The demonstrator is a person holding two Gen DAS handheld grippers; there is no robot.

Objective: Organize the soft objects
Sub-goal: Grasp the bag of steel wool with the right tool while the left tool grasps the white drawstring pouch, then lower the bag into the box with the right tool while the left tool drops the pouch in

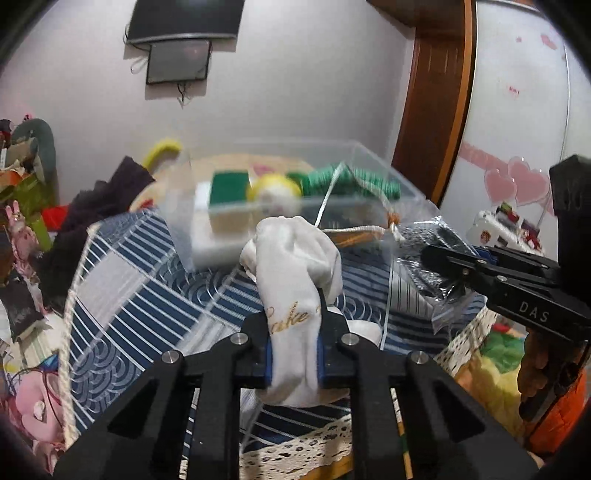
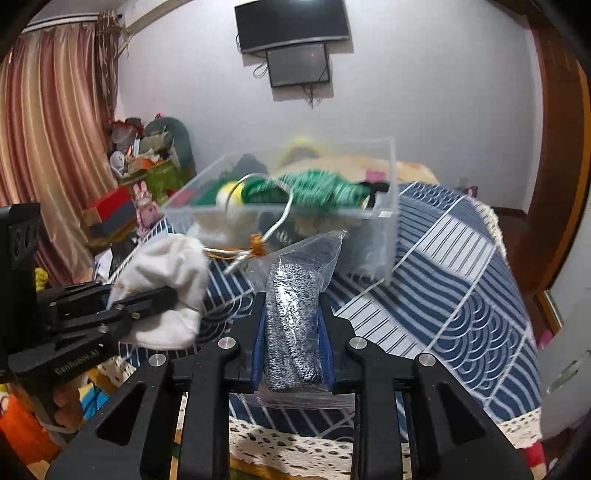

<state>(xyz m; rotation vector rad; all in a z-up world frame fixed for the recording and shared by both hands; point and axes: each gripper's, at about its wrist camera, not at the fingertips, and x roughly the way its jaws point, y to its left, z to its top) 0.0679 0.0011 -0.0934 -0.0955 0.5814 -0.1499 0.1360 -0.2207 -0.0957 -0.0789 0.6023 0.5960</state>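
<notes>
Over the table with its blue-and-white patterned tablecloth point(image 1: 155, 295), both hand-held tools are lifted and loaded. The left gripper point(image 1: 295, 354) is pinching a white cloth pouch with gold lettering point(image 1: 295, 277) between its blue-padded fingers point(image 1: 269, 360); the pouch bulges above the jaws, and its pale drawstring cord point(image 1: 332, 192) runs up toward the box behind it. The same pouch point(image 2: 166, 291) shows from the other side, gripped in the left gripper point(image 2: 147, 299), which reaches in from the left edge of that view.

The right gripper point(image 2: 293, 354) is clamped on a clear plastic bag holding a grey-and-black speckled knitted roll point(image 2: 291, 317), which stands upright between the jaws, the bag's open top flaring above. In the left wrist view that bag point(image 1: 424, 258) hangs from the right gripper point(image 1: 439, 258), just beside the pouch but apart from it.

Behind both sits a clear rectangular plastic storage box point(image 2: 388, 221) on the tablecloth, holding green knitted fabric point(image 2: 321, 188), a yellow-and-white soft ball point(image 2: 231, 197) and a white-and-green block point(image 1: 225, 206). A dark screen point(image 2: 291, 22) hangs on the wall above.
</notes>
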